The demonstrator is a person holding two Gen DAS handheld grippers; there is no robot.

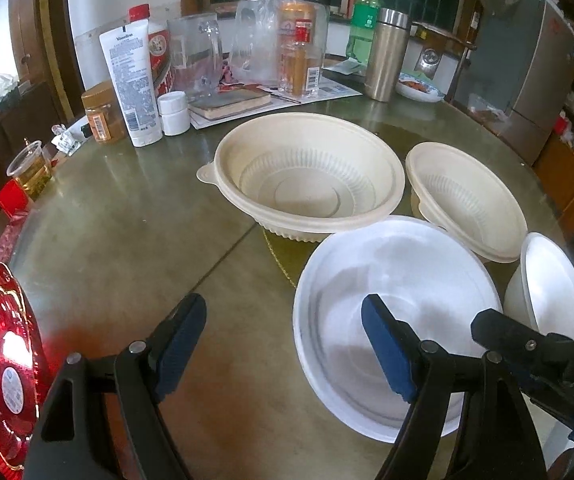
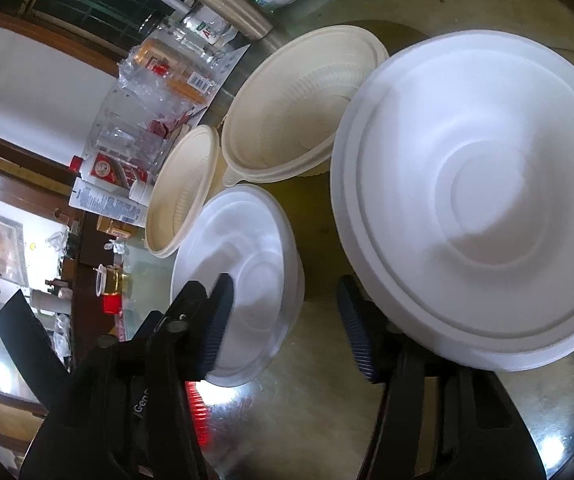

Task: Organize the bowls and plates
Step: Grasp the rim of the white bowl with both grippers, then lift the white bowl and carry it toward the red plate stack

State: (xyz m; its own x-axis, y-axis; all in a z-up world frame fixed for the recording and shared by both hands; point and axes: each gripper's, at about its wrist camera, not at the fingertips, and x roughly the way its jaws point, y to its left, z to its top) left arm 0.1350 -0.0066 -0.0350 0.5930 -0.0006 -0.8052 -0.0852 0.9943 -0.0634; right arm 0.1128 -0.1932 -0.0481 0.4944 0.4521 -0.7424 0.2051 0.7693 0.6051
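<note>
Two cream bowls stand mid-table, a large one and a smaller one. Nearer are a larger white bowl and a small white bowl. My left gripper is open; the larger white bowl's left rim lies between its fingers, and one pad hovers over the bowl's inside. My right gripper is open over the gap between the two white bowls, its pads pressing on nothing. A red plate lies at the near left.
The round glass-topped table is crowded along its far side: a white tube, jars, a steel thermos, a green bottle and a small dish of food. A plastic cup stands near the left edge.
</note>
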